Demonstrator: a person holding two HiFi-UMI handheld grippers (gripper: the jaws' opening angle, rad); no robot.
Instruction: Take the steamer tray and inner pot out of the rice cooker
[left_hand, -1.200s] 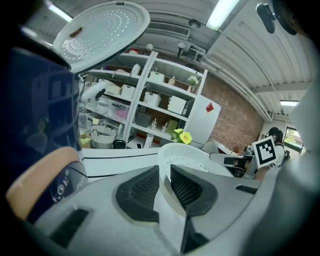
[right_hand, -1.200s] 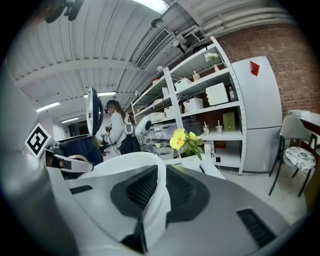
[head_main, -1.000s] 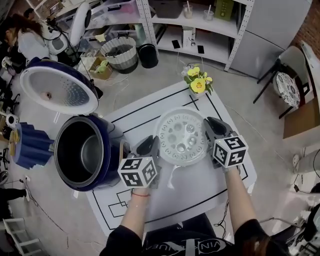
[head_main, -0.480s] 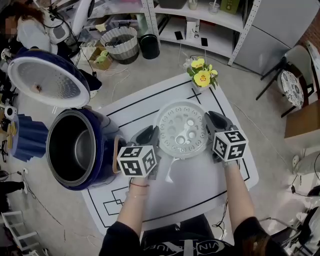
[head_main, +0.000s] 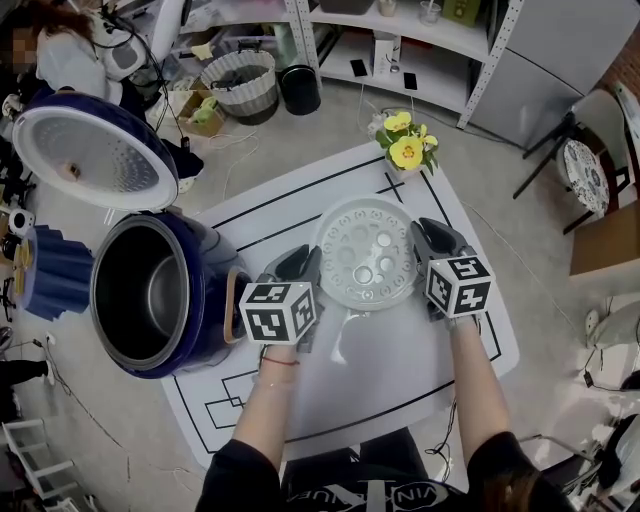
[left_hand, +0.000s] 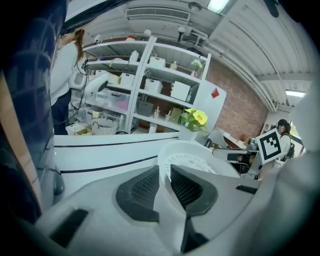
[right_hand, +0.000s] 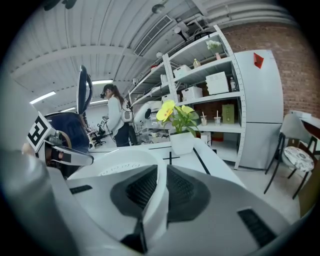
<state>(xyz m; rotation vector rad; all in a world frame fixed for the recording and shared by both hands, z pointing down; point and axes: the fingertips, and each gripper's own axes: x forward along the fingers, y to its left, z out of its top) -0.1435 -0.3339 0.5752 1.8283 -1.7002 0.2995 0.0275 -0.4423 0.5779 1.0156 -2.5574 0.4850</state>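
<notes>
Head view: tray (head_main: 366, 255) held level between left gripper (head_main: 308, 268) and right gripper (head_main: 424, 243), over the table (head_main: 400, 372), right of the cooker (head_main: 212, 300).
The left gripper's jaws are clamped on the tray's left rim and the right gripper's on its right rim; each gripper view shows the white rim pinched between the dark pads. The tray lies low over the table, with the flowers (head_main: 403, 150) beyond its far edge; whether its base touches yet I cannot tell. The pot (head_main: 165, 300) sits inside the open cooker, left of the tray. For the pot, the left gripper is the nearer one, just beside the cooker's wall.
</notes>
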